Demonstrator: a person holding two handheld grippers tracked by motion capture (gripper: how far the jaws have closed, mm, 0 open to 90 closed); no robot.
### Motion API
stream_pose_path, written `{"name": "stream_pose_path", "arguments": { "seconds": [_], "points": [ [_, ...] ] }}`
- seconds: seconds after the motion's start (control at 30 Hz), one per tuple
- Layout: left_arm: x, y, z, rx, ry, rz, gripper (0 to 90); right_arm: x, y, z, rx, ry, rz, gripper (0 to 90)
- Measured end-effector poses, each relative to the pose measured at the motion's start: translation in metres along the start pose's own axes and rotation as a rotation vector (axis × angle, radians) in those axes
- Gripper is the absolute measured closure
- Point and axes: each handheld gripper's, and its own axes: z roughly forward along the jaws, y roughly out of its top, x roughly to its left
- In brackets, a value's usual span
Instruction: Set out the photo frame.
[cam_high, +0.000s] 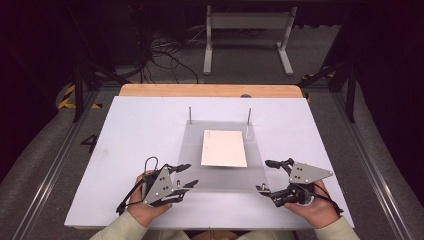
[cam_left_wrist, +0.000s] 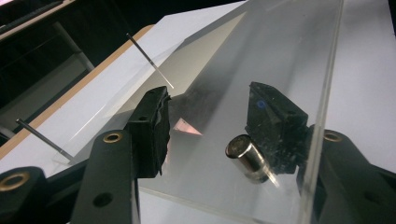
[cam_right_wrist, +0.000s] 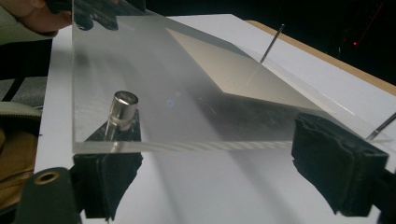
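Observation:
A clear acrylic plate (cam_high: 192, 150) lies in the middle of the white table, with a white sheet of paper (cam_high: 224, 148) at its centre. Two thin metal pins (cam_high: 190, 114) (cam_high: 249, 116) stand at its far corners. My left gripper (cam_high: 191, 175) is open at the plate's near left corner. In the left gripper view its jaws (cam_left_wrist: 212, 128) straddle the plate's edge (cam_left_wrist: 322, 93), one pad seen through the acrylic beside a short metal stud (cam_left_wrist: 247, 158). My right gripper (cam_high: 263, 175) is open at the near right corner, where its jaws (cam_right_wrist: 224, 177) flank the plate's front edge (cam_right_wrist: 187, 145) near another stud (cam_right_wrist: 123, 109).
The white board (cam_high: 130, 130) rests on a wooden tabletop (cam_high: 210, 90). Bare white surface lies left and right of the plate. Beyond the table are a grey stand (cam_high: 247, 35) and cables (cam_high: 165, 55) on the floor.

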Motion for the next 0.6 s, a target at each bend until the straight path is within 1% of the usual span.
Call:
{"name": "stream_pose_path", "arguments": {
  "seconds": [0.03, 0.07, 0.1, 0.2, 0.23, 0.3, 0.37, 0.4, 0.43, 0.57, 0.6],
  "points": [
    [0.000, 0.000, 0.000, 0.001, 0.001, -0.001, 47.9, 0.002, 0.001, 0.002, -0.008, 0.008, -0.025, 14.1],
    [0.000, 0.000, -0.001, 0.007, 0.005, -0.007, 47.9, 0.003, 0.002, 0.003, -0.016, 0.013, -0.035, 13.7],
    [0.000, 0.000, -0.001, 0.007, 0.005, -0.007, 47.8, 0.003, 0.002, 0.003, -0.016, 0.013, -0.035, 13.7],
    [0.000, 0.000, 0.000, 0.001, -0.001, -0.002, 47.7, 0.007, 0.006, 0.008, -0.047, 0.034, -0.069, 13.1],
    [0.000, 0.000, 0.000, 0.001, -0.001, -0.002, 47.7, 0.008, 0.006, 0.009, -0.050, 0.037, -0.083, 13.1],
    [0.000, 0.000, 0.001, -0.003, -0.004, -0.004, 47.6, 0.008, 0.007, 0.010, -0.054, 0.040, -0.090, 13.1],
    [0.000, 0.000, 0.001, -0.005, -0.007, -0.006, 47.3, 0.010, 0.008, 0.013, -0.062, 0.050, -0.100, 13.8],
    [0.001, 0.000, 0.001, -0.005, -0.008, -0.006, 47.3, 0.010, 0.009, 0.016, -0.061, 0.057, -0.117, 15.0],
    [0.001, 0.000, 0.001, -0.005, -0.009, -0.006, 47.3, 0.010, 0.009, 0.016, -0.061, 0.057, -0.117, 15.0],
    [0.000, 0.000, 0.002, -0.006, -0.010, -0.005, 47.3, 0.011, 0.009, 0.022, -0.062, 0.066, -0.144, 17.2],
    [0.000, 0.000, 0.002, -0.006, -0.010, -0.006, 47.3, 0.011, 0.009, 0.024, -0.065, 0.069, -0.157, 20.3]
  ]
}}
